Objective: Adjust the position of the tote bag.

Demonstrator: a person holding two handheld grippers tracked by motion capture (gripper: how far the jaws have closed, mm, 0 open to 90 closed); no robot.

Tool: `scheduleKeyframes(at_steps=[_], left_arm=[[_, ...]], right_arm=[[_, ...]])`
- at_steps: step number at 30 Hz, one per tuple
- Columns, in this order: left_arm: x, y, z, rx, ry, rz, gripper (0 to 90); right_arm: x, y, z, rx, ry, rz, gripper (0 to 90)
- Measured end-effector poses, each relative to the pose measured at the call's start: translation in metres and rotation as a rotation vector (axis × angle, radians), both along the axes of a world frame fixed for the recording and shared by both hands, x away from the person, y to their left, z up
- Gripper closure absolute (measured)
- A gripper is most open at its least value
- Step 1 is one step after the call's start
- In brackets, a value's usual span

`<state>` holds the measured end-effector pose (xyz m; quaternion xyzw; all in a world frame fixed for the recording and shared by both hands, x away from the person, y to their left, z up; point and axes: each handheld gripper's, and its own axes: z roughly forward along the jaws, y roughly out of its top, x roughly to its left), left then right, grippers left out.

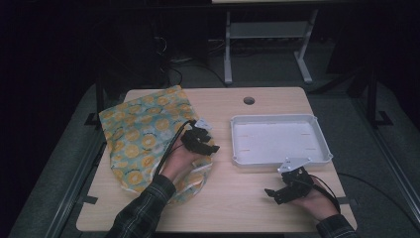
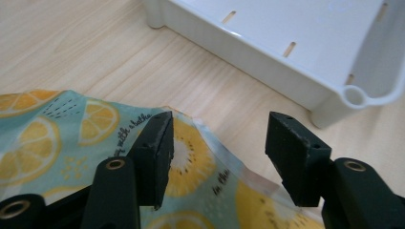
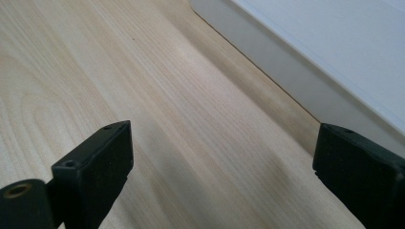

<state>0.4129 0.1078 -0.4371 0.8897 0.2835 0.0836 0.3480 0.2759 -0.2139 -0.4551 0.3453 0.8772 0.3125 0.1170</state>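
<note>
1. Left gripper [image 1: 204, 141] hangs over the right edge of the lemon-print bag [image 1: 141, 136], its jaws spread apart and clamped on nothing.
2. Seen from the left gripper view, the left gripper [image 2: 217, 160] has the bag [image 2: 57, 143] right under it: the fabric's edge runs beneath the gap between the jaws. One jaw sits over the cloth and the other stands over the edge and the bare table [image 2: 95, 52] beside it. Whether the pads touch the fabric I cannot tell.
3. Lying flat on the left half of the table [image 1: 223, 198], the bag is well apart from the right gripper [image 1: 277, 193].
4. Right gripper jaws also stand wide with nothing between them, low above bare wood, just in front of the white tray [image 1: 280, 119].
5. That tray [image 2: 267, 52] lies near the bag's edge, beyond the left jaws.
</note>
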Motion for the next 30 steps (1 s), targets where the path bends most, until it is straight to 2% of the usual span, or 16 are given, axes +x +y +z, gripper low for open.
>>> scheduleKeyframes(at_steps=[3, 6, 8, 12, 15, 19, 26, 28, 30], left_arm=[[0.004, -0.003, -0.010, 0.004, 0.016, 0.018, 45.1], [0.008, -0.002, -0.016, 0.039, 0.028, 0.004, 46.0], [0.008, -0.004, -0.020, 0.034, 0.033, 0.016, 46.8], [0.008, -0.006, -0.024, 0.047, 0.020, 0.015, 50.3], [0.007, -0.007, -0.024, 0.064, 0.004, 0.018, 55.0], [0.007, -0.006, -0.023, 0.072, -0.003, 0.017, 67.9], [0.009, -0.003, -0.024, 0.057, 0.000, 0.009, 85.0], [0.010, -0.003, -0.024, 0.050, 0.009, 0.010, 85.3], [0.011, -0.002, -0.025, 0.012, 0.043, 0.005, 77.4]], right_arm=[[0.000, 0.000, 0.000, 0.001, 0.001, 0.001, 5.7], [0.000, 0.000, 0.000, 0.001, 0.000, 0.000, 5.7], [0.000, 0.000, 0.000, 0.001, 0.000, 0.001, 5.7], [0.000, 0.000, 0.000, 0.000, 0.000, 0.001, 5.8], [0.000, 0.000, 0.000, 0.001, 0.000, 0.002, 5.8], [0.000, 0.000, 0.000, 0.003, 0.000, 0.001, 5.8], [0.000, 0.000, 0.000, 0.000, 0.000, 0.002, 5.9], [0.000, 0.001, 0.000, 0.000, 0.001, 0.003, 5.9], [0.000, 0.001, 0.000, 0.000, 0.001, 0.003, 5.9]])
